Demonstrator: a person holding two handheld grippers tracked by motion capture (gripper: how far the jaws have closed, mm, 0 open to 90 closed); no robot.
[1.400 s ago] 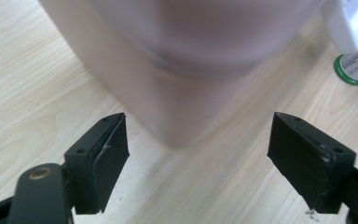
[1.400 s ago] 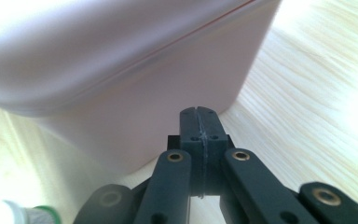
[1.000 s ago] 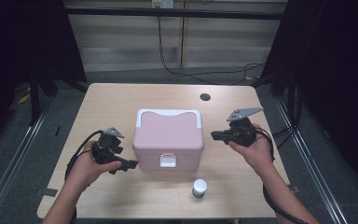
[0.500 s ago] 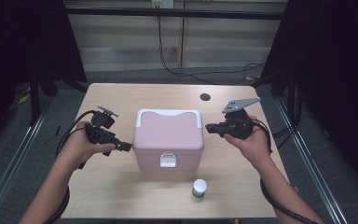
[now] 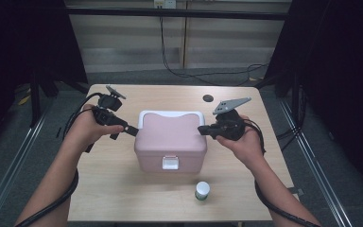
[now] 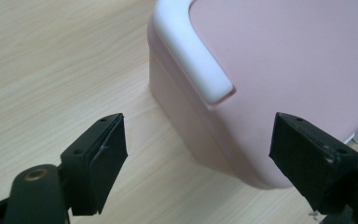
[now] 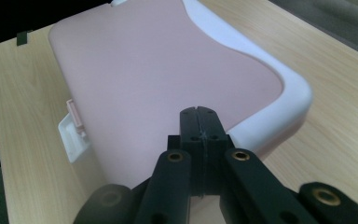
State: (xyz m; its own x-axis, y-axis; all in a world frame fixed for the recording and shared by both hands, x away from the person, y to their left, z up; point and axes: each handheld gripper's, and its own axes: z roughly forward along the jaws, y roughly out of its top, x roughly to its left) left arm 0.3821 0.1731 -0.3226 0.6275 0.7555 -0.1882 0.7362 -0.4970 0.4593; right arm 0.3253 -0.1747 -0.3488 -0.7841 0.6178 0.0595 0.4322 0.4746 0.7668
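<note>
Forearms come first, mine, reaching in from the near edge of the wooden table [image 5: 108, 189]. Just ahead of them, near the front edge and slightly to my right, a small white jar with a green band [image 5: 202, 190] stands upright and alone.

Beyond the jar sits the pink box [image 5: 171, 141], roughly at the middle of the table, lid down, with a white latch [image 5: 171, 162] on its near face and a white handle [image 5: 170, 116] folded along the far edge of the lid.

My left gripper [image 5: 131, 129] hangs at the box's left side, near its far left corner, and points toward it. Its jaws are spread wide with nothing between the pads. In the left gripper view the pads [image 6: 100, 158] frame the rounded corner of the box [image 6: 270, 74] and the end of the white handle [image 6: 193, 51], and bare wood lies under the left one; I touch nothing.

My right gripper [image 5: 202, 129] is at the box's right side, its tips over the right edge of the lid. Its jaws are pressed together, pinching nothing. In the right gripper view the closed tips [image 7: 199, 126] hover just above the pink lid [image 7: 154, 79], close to the white handle's corner [image 7: 284, 102]; whether they touch the lid I cannot tell.

Farthest off, a small dark round spot [image 5: 208, 98] marks the tabletop near its back edge.
</note>
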